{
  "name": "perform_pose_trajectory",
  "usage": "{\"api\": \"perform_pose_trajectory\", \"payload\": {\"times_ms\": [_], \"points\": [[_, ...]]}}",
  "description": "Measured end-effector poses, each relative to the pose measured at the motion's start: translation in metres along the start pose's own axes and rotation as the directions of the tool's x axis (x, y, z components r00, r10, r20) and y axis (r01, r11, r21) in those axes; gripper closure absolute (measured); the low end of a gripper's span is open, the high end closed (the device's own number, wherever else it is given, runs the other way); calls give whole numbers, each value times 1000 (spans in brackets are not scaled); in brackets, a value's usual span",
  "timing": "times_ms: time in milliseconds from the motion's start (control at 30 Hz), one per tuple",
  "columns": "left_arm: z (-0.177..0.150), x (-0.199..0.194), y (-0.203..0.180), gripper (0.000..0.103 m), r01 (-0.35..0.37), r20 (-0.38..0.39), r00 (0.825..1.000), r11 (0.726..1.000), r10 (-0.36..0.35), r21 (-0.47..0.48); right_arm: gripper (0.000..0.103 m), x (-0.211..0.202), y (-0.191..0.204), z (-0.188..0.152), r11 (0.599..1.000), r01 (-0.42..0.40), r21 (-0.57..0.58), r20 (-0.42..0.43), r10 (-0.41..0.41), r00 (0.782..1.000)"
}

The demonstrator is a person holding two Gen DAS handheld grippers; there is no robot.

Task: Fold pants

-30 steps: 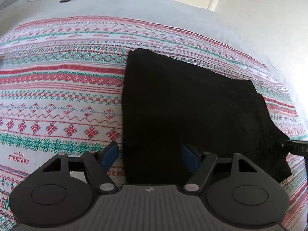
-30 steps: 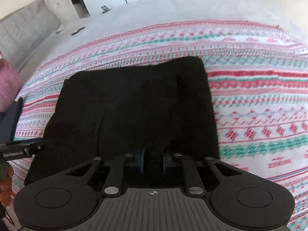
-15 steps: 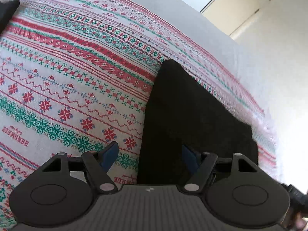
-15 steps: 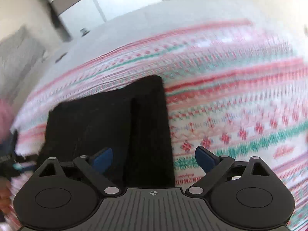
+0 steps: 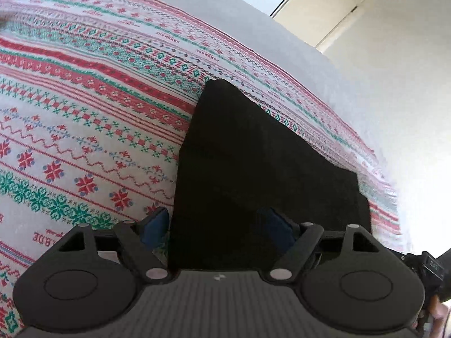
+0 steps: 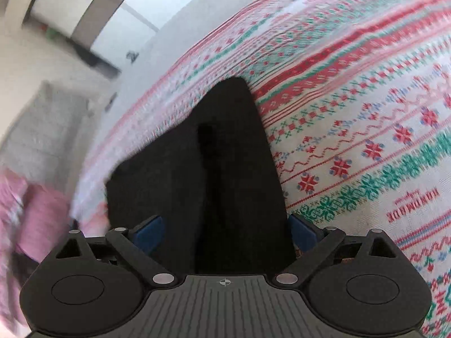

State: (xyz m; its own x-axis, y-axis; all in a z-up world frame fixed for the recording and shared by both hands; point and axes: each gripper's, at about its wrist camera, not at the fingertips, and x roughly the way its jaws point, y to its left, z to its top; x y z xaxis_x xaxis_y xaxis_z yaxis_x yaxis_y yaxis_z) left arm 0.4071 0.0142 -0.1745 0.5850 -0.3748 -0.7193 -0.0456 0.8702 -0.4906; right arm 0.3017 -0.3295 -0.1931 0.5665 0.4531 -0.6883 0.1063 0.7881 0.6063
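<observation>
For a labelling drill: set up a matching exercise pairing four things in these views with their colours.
Things:
1. folded fabric pants
2. patterned woven bedspread
3. padded tips of the left gripper fingers
4. panelled door with lever handle

Colours:
A. cream
B. black
C. blue
D. white with red and green bands

Pairs: 1-B, 2-D, 3-C, 4-A

1 black pants [image 5: 253, 163], 1 patterned blanket [image 5: 84, 90], 2 grippers [image 5: 217, 228], 1 door [image 5: 338, 8].
</observation>
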Motion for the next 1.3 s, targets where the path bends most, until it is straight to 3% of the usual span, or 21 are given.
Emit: {"api": "perform_pose_trajectory", "payload": {"times_ms": [67, 167, 233, 267, 367, 400, 433, 500, 567, 600, 633, 733, 867, 1033, 1100, 1167, 1233, 1300], "points": [[-1, 1, -2, 33, -10, 20, 1000, 1000, 10, -14, 5, 3, 10, -4, 998, 35, -60, 9, -34, 999], [-2, 3, 0, 54, -38, 35, 999, 999, 39, -25, 5, 9, 21, -12, 987, 85, -138, 31, -81, 996], [-2, 3, 0, 73, -58, 37, 998, 998, 59, -25, 5, 13, 29, -15, 974, 121, -190, 43, -115, 992], [-2, 3, -1, 76, -67, 35, 997, 997, 68, -26, 6, 16, 33, -16, 968, 136, -209, 46, -129, 991], [-1, 4, 2, 77, -51, 32, 998, 998, 52, -35, 24, 20, 41, -18, 957, 160, -241, 53, -152, 987], [0, 5, 4, 73, -30, 27, 999, 998, 32, -48, 42, 20, 43, -18, 958, 155, -241, 52, -147, 988], [1, 6, 6, 64, -6, 20, 1000, 998, 7, -57, 57, 21, 43, -17, 964, 137, -227, 44, -130, 990], [3, 6, 8, 61, 16, 20, 1000, 998, -15, -64, 66, 20, 47, -18, 968, 131, -212, 48, -124, 991], [3, 7, 3, 77, -18, 33, 999, 999, 19, -43, 71, 20, 52, -18, 965, 146, -217, 65, -135, 989], [2, 6, 0, 97, -57, 44, 997, 998, 58, -24, 75, 20, 55, -19, 964, 153, -215, 74, -140, 987], [2, 4, 0, 98, -62, 56, 996, 998, 64, -30, 78, 19, 60, -19, 963, 158, -220, 86, -142, 986], [4, -9, -4, 100, -73, 101, 992, 997, 76, -32, 81, 14, 81, -19, 950, 168, -265, 137, -136, 981], [16, -38, -5, 100, -28, 187, 982, 1000, 30, -12, 83, 4, 116, -20, 928, 158, -336, 222, -85, 971], [32, -59, 21, 100, -75, 234, 968, 996, 87, -58, 93, -6, 138, -24, 919, 88, -384, 264, 18, 964], [34, -54, 30, 100, -97, 208, 973, 994, 104, -44, 94, 5, 137, -25, 919, 80, -387, 222, 9, 975], [30, -38, 33, 99, -141, 150, 979, 990, 139, 1, 93, 31, 128, -25, 923, 132, -362, 139, -87, 987], [23, -25, 32, 95, -187, 120, 976, 982, 182, 29, 82, 56, 111, -23, 929, 182, -322, 55, -174, 983], [20, -24, 26, 93, -235, 144, 965, 967, 221, 95, 68, 60, 97, -18, 945, 183, -271, 33, -180, 983]]}}
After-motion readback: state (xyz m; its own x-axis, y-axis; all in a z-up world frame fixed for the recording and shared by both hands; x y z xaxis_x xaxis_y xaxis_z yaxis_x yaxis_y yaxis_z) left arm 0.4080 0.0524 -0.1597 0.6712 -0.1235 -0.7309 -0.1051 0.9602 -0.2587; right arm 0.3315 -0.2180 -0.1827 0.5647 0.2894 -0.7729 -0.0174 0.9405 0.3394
